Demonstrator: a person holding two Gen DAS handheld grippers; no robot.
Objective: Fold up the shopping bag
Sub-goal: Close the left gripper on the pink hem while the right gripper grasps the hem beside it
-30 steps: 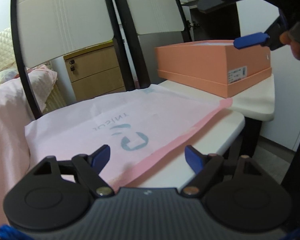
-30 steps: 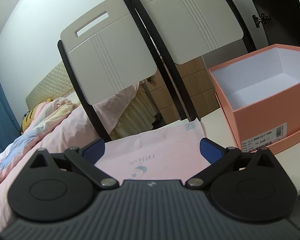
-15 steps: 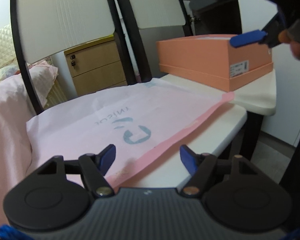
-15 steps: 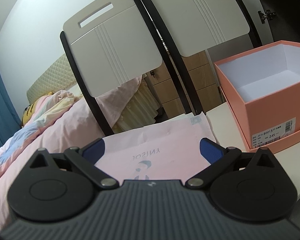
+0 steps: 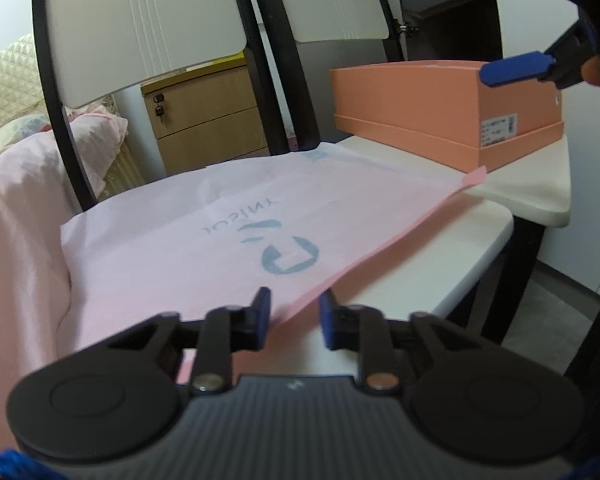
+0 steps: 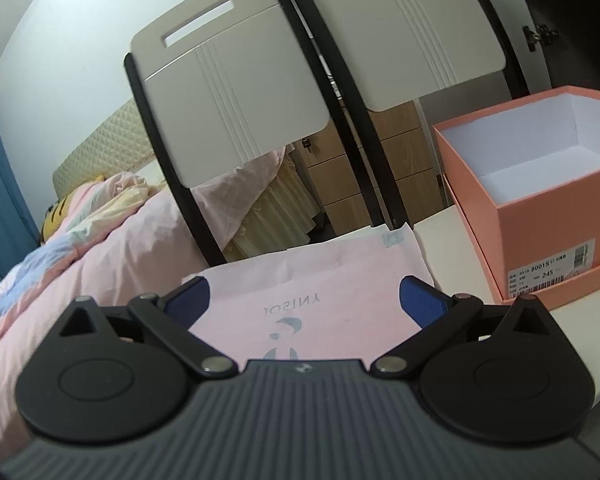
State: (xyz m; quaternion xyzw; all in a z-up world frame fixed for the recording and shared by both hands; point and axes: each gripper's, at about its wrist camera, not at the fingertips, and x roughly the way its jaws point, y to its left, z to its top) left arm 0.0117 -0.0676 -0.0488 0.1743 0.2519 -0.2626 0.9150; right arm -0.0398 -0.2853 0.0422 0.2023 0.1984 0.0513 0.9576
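Note:
A pale pink shopping bag (image 5: 236, 232) with a grey-blue logo lies flat on a white chair seat (image 5: 440, 268); it also shows in the right wrist view (image 6: 320, 276). My left gripper (image 5: 294, 312) sits low at the bag's near pink edge, its blue jaws narrowed around that edge with a gap still showing. My right gripper (image 6: 304, 296) is wide open and empty, held above the bag; one of its blue fingers (image 5: 516, 69) shows at the upper right in the left wrist view.
An open salmon shoebox (image 6: 540, 208) stands on the neighbouring chair seat, right of the bag. Two white chair backs (image 6: 236, 92) rise behind. A bed with pink bedding (image 6: 80, 248) lies left. A wooden drawer unit (image 5: 208, 120) stands behind the chairs.
My left gripper's jaws have closed in from wide open to a narrow gap around the bag's near edge. The right gripper has shifted slightly over the bag, still open.

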